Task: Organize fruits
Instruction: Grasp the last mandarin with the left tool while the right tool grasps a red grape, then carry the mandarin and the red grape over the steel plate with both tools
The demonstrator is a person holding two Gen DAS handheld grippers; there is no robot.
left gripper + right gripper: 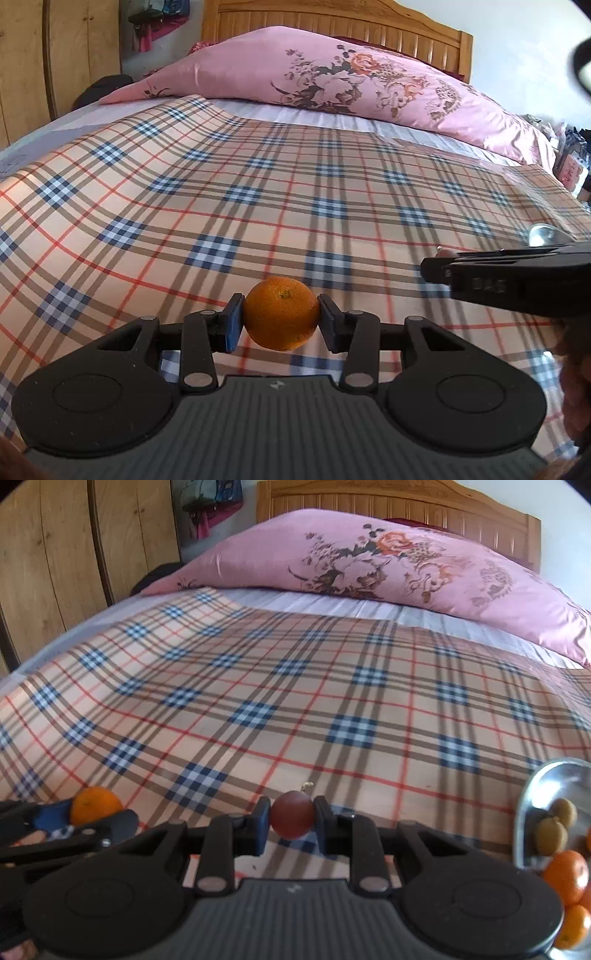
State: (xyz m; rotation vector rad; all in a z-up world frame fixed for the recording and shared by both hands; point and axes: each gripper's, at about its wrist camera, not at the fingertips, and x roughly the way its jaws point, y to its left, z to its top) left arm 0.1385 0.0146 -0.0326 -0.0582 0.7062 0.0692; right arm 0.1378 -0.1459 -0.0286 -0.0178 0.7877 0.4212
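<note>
An orange (280,314) sits between the blue pads of my left gripper (280,323), which is shut on it just above the plaid sheet. In the right wrist view my right gripper (291,821) is shut on a small dark red round fruit (293,818) with a short stem. The left gripper (88,818) and its orange (96,805) show at that view's lower left. The right gripper (439,264) reaches in from the right edge of the left wrist view. A shiny metal bowl (532,786) at the right holds oranges (567,877) and small yellow-green fruits (552,834).
Everything lies on a bed under a plaid sheet (258,192). A pink floral pillow (332,74) and a wooden headboard (332,18) are at the far end. Wooden wardrobe doors (74,554) stand to the left. Clutter (572,166) lies past the bed's right edge.
</note>
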